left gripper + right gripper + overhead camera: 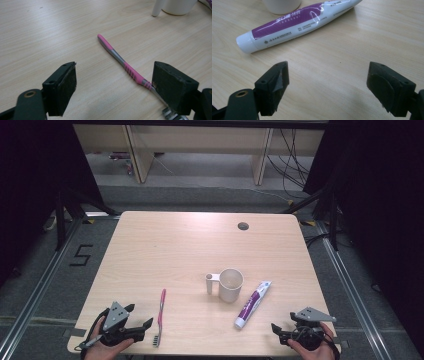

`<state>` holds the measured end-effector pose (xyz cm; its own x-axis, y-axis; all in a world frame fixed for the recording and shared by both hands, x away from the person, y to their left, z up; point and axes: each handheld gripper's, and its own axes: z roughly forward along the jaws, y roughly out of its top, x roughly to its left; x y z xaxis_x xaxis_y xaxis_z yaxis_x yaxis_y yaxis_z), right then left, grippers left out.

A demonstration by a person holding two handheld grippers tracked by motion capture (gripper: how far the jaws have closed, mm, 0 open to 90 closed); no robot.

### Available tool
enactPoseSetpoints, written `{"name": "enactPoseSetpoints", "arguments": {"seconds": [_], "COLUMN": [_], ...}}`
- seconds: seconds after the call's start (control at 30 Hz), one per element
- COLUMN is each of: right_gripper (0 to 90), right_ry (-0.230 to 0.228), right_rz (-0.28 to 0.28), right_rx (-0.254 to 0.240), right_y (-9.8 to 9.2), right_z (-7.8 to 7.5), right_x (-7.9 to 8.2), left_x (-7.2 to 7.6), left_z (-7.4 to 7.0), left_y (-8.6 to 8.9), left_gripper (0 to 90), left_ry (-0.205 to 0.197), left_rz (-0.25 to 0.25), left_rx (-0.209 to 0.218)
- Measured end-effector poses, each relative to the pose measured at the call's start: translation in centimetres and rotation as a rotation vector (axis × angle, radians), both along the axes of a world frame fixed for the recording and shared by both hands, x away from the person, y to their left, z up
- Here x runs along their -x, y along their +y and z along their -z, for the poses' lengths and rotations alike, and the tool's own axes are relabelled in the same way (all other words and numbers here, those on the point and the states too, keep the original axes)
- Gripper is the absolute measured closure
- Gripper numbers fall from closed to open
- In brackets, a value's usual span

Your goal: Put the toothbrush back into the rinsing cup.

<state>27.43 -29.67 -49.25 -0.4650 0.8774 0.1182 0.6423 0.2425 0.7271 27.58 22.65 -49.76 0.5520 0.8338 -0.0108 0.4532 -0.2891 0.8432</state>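
Nothing picked up yet. My left tongs (134, 330) were spread and empty, toothbrush (161, 316) flat on the bench (165, 245) just right of them. Right tongs (286, 334) spread too, toothpaste (253, 303) lying beside the cup (230, 284), untouched.

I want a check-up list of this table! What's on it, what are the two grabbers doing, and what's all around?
Surface: pale wood table, flat, with a round grommet hole near the far edge.
Job's things: pink toothbrush lying flat beside the left gripper; white cup upright, handle to its left; purple-and-white toothpaste lying to the right of the cup, cap toward the person.
Clutter: nothing seen.
Grippers: left gripper open, holding nothing, toothbrush neck by one jaw; right gripper open, holding nothing, short of the toothpaste.
Cables: loose wires on the floor behind the table.
Surroundings: dark curtains on both sides, desk legs behind, a 5 marked on the floor.
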Motion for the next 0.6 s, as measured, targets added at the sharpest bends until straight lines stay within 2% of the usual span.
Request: {"name": "enactPoseSetpoints", "arguments": {"seconds": [0.03, 0.07, 0.17, 0.3, 0.43, 0.47, 0.53, 0.57, 0.6], "right_gripper": [19.2, 19.3, 19.5, 19.6, 20.1, 20.1, 20.1, 20.2, 20.2], "right_ry": [0.014, 0.001, 0.011, -0.004, -0.007, 0.013, 0.007, -0.008, 0.003], "right_rz": [0.002, -0.011, 0.009, -0.01, -0.003, -0.003, -0.005, -0.002, -0.002], "right_rx": [-0.006, 0.005, -0.011, 0.006, 0.0, -0.009, -0.005, 0.001, 0.005], "right_y": [0.07, -0.13, 0.03, -0.09, -0.03, 0.02, -0.01, -0.05, -0.1], "right_z": [-0.04, -0.03, -0.08, 0.03, 0.02, 0.0, 0.01, 0.04, -0.02], "right_x": [0.05, -0.06, 0.09, -0.04, -0.02, 0.05, 0.02, -0.05, -0.06], "left_x": [0.02, 0.04, 0.04, 0.01, -0.01, -0.04, -0.17, -0.26, -0.46], "left_z": [-0.05, -0.11, -0.16, -0.08, -0.3, -0.32, -0.38, -0.36, -0.44], "left_y": [-0.09, -0.17, -0.41, -0.48, -0.47, -0.48, -0.45, -0.53, -0.52], "left_gripper": [19.0, 19.0, 19.0, 19.0, 19.0, 19.0, 19.0, 19.0, 19.1], "left_ry": [-0.002, -0.006, -0.011, -0.005, -0.005, -0.005, -0.004, -0.005, -0.006], "left_rz": [-0.001, -0.001, 0.021, 0.025, 0.033, 0.04, 0.05, 0.05, 0.058], "left_rx": [-0.007, -0.018, -0.018, -0.013, -0.019, -0.017, -0.021, -0.006, -0.01]}}
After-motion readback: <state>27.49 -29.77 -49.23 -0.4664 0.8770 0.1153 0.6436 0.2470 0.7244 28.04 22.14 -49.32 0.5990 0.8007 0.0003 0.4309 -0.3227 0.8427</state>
